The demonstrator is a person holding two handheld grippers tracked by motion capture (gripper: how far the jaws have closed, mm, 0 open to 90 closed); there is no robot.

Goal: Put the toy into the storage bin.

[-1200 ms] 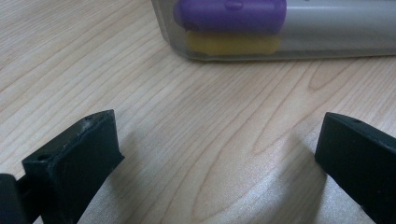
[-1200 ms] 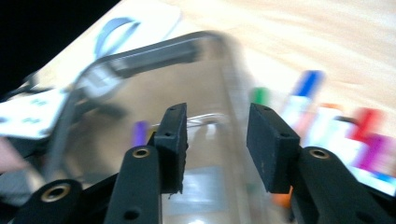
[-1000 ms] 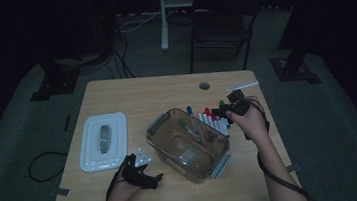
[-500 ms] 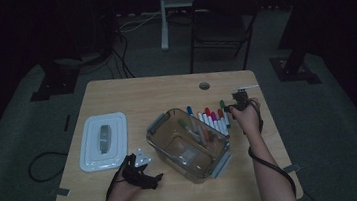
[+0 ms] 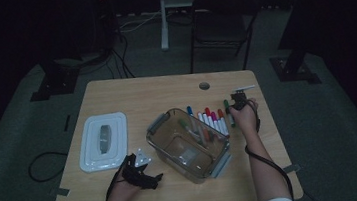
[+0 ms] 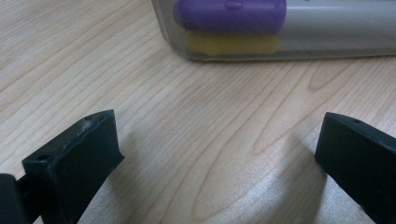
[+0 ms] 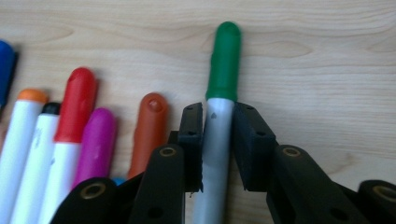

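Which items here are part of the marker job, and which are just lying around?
In the job:
- green-capped marker, clamped in the right gripper
- row of markers on the table
- clear container with markers inside

Lying about:
- white lid
- folding chair
- left gripper, open, idle

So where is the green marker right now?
The green marker lies on the table's right side, at the right end of the marker row, with the right gripper clamped on its grey barrel.
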